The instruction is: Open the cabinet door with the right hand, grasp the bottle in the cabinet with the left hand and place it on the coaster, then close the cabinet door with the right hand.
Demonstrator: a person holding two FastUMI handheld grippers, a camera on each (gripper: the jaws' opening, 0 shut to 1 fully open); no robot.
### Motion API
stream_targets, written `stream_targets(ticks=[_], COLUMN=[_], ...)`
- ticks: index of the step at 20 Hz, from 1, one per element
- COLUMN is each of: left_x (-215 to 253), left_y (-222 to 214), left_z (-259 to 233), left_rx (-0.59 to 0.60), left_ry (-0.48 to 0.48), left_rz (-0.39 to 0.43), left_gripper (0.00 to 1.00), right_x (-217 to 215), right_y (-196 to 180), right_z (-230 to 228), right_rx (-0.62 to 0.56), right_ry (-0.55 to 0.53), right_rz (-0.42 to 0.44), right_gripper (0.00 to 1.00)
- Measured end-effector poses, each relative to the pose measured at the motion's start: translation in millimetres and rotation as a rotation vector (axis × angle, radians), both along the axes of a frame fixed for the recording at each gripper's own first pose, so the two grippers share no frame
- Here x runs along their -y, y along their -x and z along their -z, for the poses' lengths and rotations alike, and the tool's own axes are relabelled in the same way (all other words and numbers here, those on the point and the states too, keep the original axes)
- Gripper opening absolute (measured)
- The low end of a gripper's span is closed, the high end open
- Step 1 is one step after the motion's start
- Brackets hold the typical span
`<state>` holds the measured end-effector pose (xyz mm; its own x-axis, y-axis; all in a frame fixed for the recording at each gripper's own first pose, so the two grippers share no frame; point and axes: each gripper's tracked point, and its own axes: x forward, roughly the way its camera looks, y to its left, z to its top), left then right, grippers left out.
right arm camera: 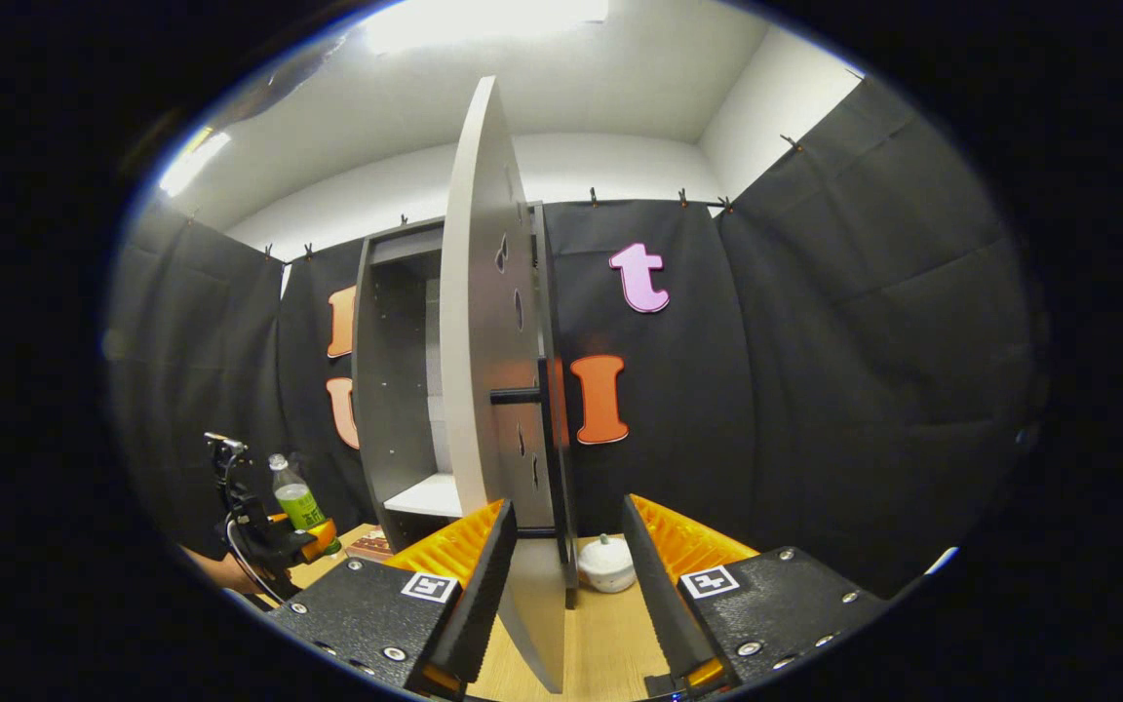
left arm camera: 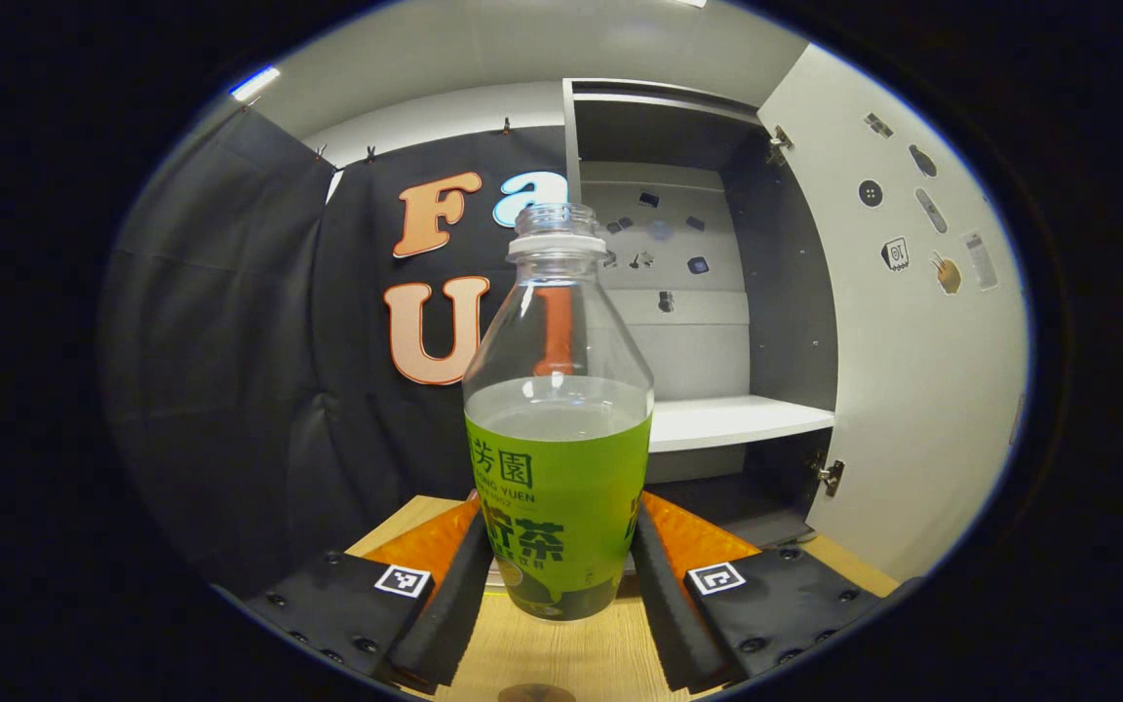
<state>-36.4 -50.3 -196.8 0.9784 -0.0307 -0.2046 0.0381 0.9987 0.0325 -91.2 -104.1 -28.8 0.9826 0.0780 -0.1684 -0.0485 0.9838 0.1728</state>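
Wooden tabletop (left arm camera: 561,653) carried bottle (left arm camera: 559,419) upright, cabinet (left arm camera: 708,322) at 1 o'clock, door (right arm camera: 493,390) swung wide. Left gripper (left arm camera: 559,585) fingers clenched on bottle's base. Right gripper (right arm camera: 561,575) fingers spread, straddling door edge, w/o contact.

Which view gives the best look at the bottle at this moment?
The left gripper view: the bottle stands upright, close and centred between that gripper's tongs, label and liquid level clear. In the right gripper view the bottle is small and far off at the left, by the other gripper, partly hidden.
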Motion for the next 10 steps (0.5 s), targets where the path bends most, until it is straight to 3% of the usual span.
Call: stream_targets(ticks=[4,6,7,9,10], left_x=[-6,-13,-16,-19,-21], left_y=[23,37,43,57,63], left_z=[32,56,66,89,98], left_rx=[-0.024,-0.057,-0.077,-0.109,-0.121], left_ry=[-0.003,-0.007,-0.014,-0.032,-0.045], left_rz=[-0.012,-0.021,-0.019,-0.014,-0.013], left_gripper=[0.83,0.81,0.81,0.81,0.81], right_x=[1,3,1,2,2], right_y=[3,5,4,4,5], right_z=[3,5,5,9,11], right_rx=[-0.010,-0.010,-0.014,-0.023,-0.028], right_ry=[-0.001,0.007,0.005,0.005,0.002], right_rz=[0.040,0.057,0.059,0.073,0.081], right_gripper=[0.69,0.75,0.69,0.69,0.74])
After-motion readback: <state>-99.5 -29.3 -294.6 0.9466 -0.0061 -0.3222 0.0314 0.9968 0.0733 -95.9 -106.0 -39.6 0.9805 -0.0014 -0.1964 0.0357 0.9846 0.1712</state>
